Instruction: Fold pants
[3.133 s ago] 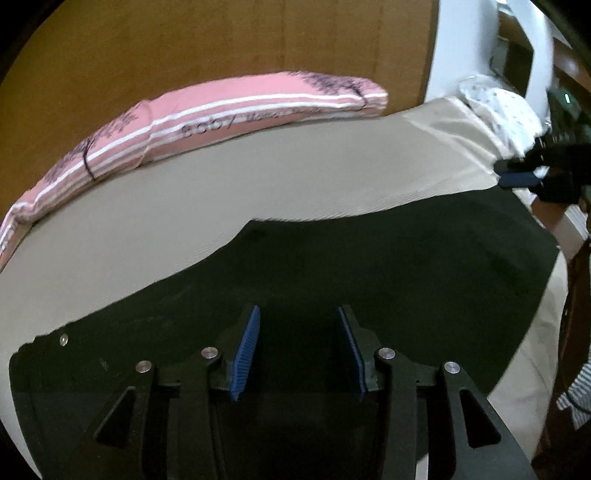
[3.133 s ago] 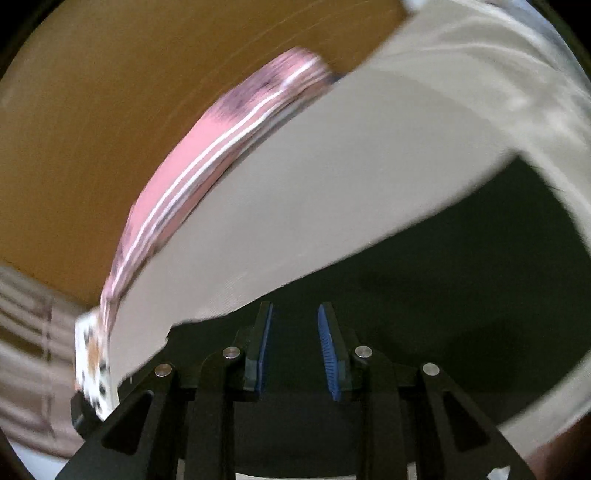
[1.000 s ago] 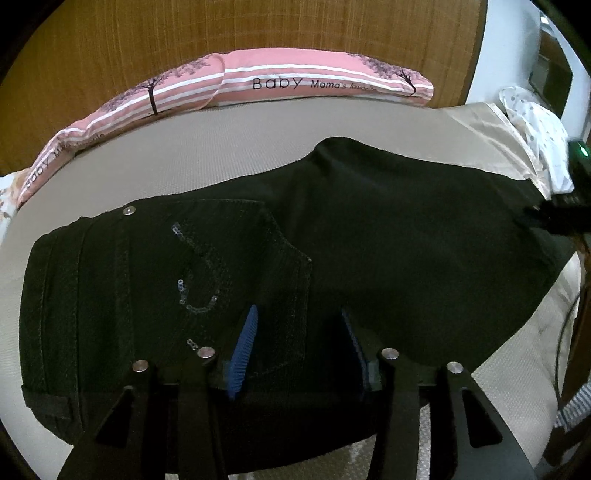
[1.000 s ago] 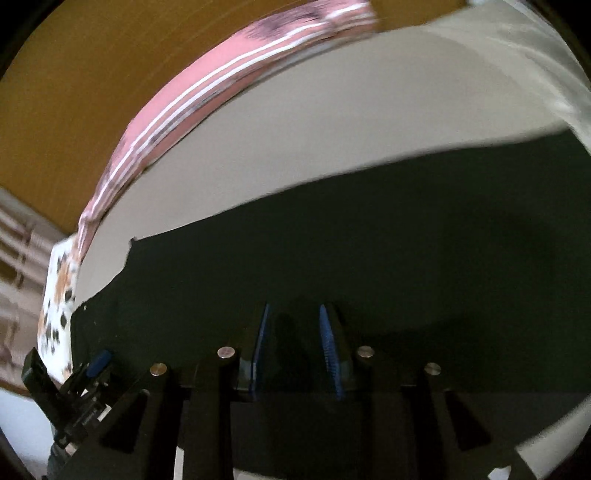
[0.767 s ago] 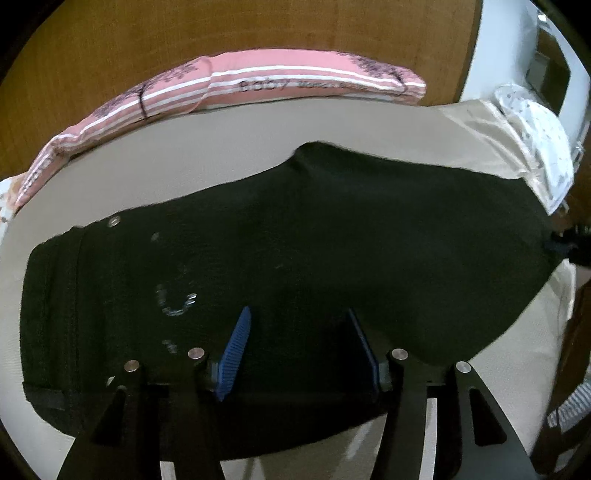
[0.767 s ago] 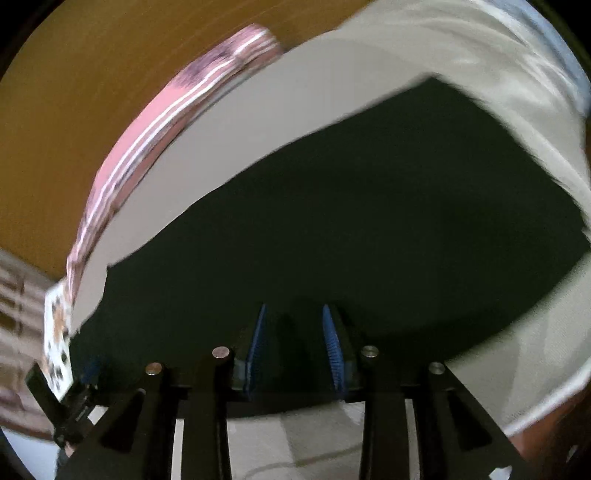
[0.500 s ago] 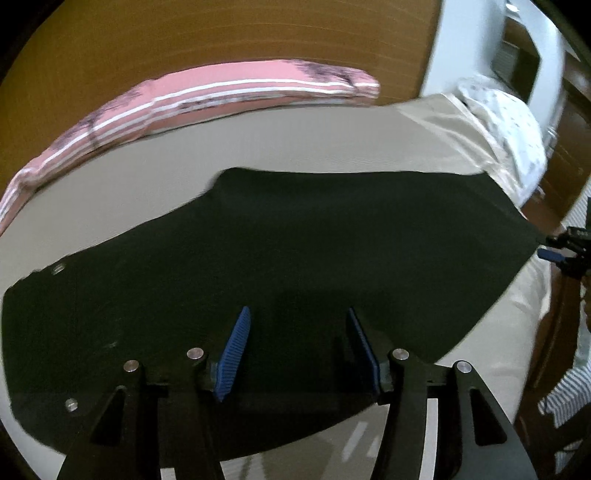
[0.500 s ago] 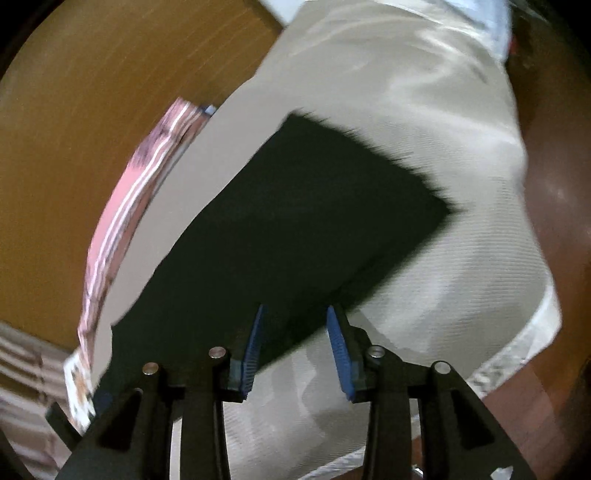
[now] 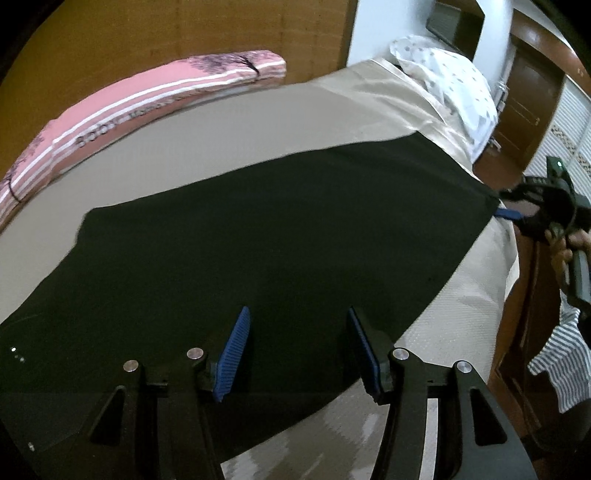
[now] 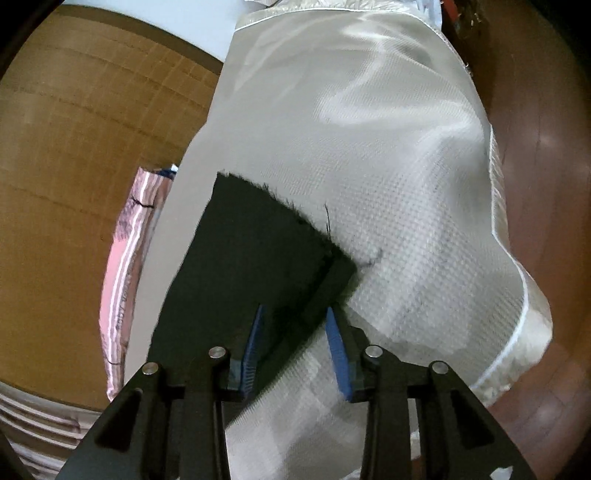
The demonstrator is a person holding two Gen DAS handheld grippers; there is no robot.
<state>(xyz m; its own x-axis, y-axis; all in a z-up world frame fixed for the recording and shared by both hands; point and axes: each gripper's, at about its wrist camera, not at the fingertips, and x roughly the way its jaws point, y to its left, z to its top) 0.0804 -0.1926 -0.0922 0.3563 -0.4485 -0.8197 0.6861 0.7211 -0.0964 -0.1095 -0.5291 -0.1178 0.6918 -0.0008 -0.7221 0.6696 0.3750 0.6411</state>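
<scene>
Black pants (image 9: pixel 258 240) lie flat across the beige bed (image 9: pixel 221 122). My left gripper (image 9: pixel 300 350) hovers open over the near edge of the leg, with nothing between its blue pads. At the far right, my right gripper (image 9: pixel 508 205) sits by the hem corner, held by a hand (image 9: pixel 565 251). In the right wrist view the frayed leg end (image 10: pixel 251 258) runs diagonally, and its near corner lies under my right gripper (image 10: pixel 295 343). The jaws stand apart over that corner and the pads do not press the cloth.
A pink striped bolster (image 9: pixel 147 99) lies along the wooden headboard (image 9: pixel 166 33). A white dotted pillow (image 9: pixel 454 81) sits at the far right corner. The bed's edge drops to a brown wooden floor (image 10: pixel 546 147) close to the hem. A striped sleeve (image 9: pixel 561 365) hangs at the right.
The left view slid right along the pants, so the pocket and waistband left the frame. The right gripper swung and rolled to the leg's hem corner, its jaws a little wider.
</scene>
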